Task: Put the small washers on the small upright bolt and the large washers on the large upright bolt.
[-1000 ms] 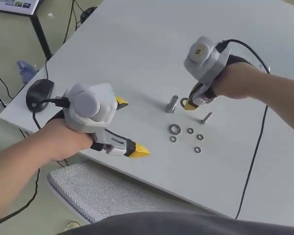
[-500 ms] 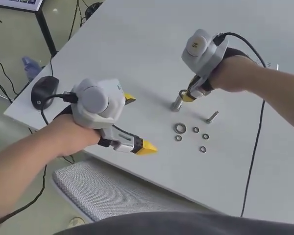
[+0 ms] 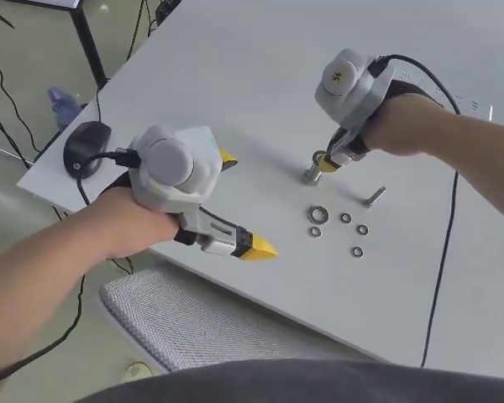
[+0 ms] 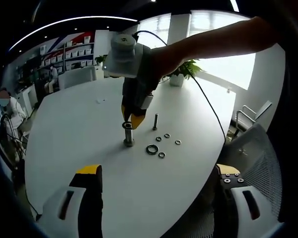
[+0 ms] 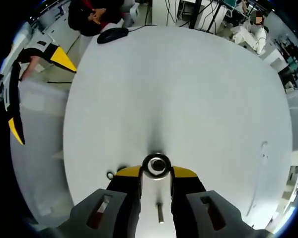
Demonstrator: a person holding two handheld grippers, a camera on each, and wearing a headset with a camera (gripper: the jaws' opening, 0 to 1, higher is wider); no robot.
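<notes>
Far left: mouse (image 3: pixel 86 143) near the edge of the white table (image 3: pixel 235 75). Left gripper (image 3: pixel 245 202) hovers over the near table edge with its jaws wide apart and empty, well apart from the parts. Centre: large bolt (image 3: pixel 312 175) stands head-down on the table, threads up. Right gripper (image 3: pixel 326 162) is directly above it, jaws pinched on the held washer (image 5: pixel 156 165), a bright steel ring with a dark bore. In the left gripper view this ring sits level at the very top of the bolt; I cannot tell whether it is started onto the threads or just touching the tip. No washer shows lower down the shank. Just right of the bolt: spare large washer (image 3: pixel 317 214) lies flat. Four small washers (image 3: pixel 345 218) are scattered beside it, near one another but not touching. All are flat, shiny and thin-rimmed. Farthest right: small bolt (image 3: pixel 374 197), bare. It reads as slanted in the head view, and I cannot tell whether it is upright or on its side. Judgement: early stage, with the first large washer being placed and nothing seated yet. One large and four small washers remain, and the small bolt may need standing up first.
</notes>
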